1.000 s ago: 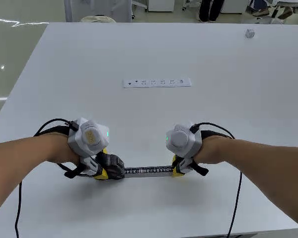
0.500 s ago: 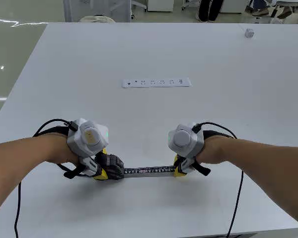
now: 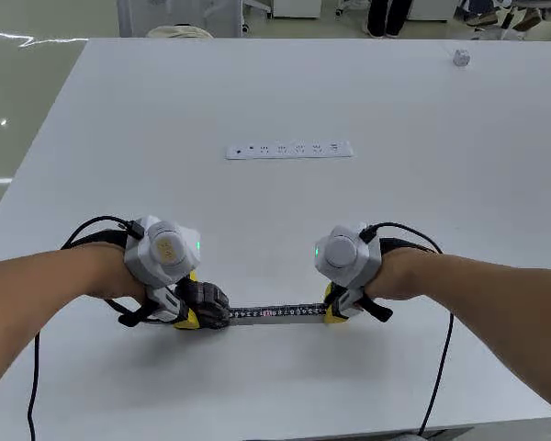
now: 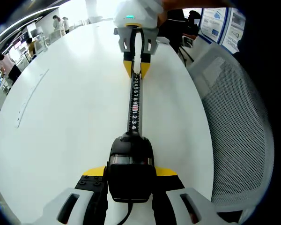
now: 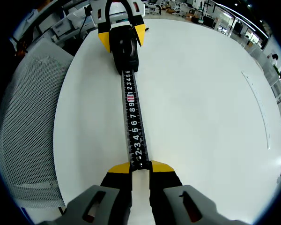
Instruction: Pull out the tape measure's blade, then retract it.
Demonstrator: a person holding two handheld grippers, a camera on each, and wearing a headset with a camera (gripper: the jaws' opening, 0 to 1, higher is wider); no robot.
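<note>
White surface (image 3: pixel 257 92), broad, matte. White power strip (image 3: pixel 289 150) lying flat mid-surface, long side running across. Small pale object (image 3: pixel 460 58) near far right edge, too small to identify. Glossy greenish floor (image 3: pixel 18 101) left of surface. Grey mesh chair (image 4: pixel 239 117) beside near edge. Person's legs (image 3: pixel 386 16) beyond far edge.
</note>
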